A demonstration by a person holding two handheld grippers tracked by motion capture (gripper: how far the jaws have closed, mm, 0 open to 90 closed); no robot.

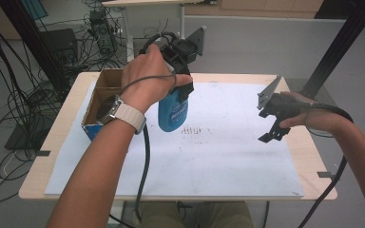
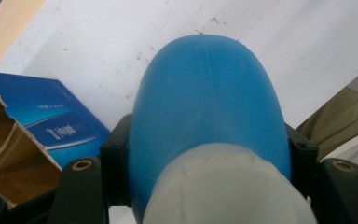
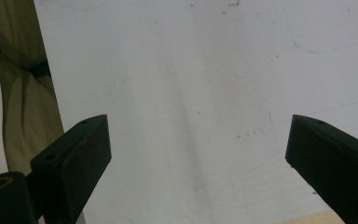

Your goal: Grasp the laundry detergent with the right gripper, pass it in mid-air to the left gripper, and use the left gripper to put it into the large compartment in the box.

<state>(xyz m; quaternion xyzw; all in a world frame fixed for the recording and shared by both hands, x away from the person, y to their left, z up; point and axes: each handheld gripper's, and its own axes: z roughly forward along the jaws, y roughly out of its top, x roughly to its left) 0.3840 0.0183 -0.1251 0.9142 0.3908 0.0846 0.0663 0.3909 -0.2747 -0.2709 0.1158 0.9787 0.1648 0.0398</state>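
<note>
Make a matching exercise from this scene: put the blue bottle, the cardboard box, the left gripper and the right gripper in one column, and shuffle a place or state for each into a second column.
Things:
1. blue bottle
2. cardboard box
3. left gripper
4. right gripper

Places or states:
A. jaws wide apart with nothing between them, above the white sheet
B. stands open at the left edge of the table
C. hangs in the air, white cap uppermost
D. clamped on both sides of a bottle

Pairs: 1-C, 2-B, 3-D, 4-A
</note>
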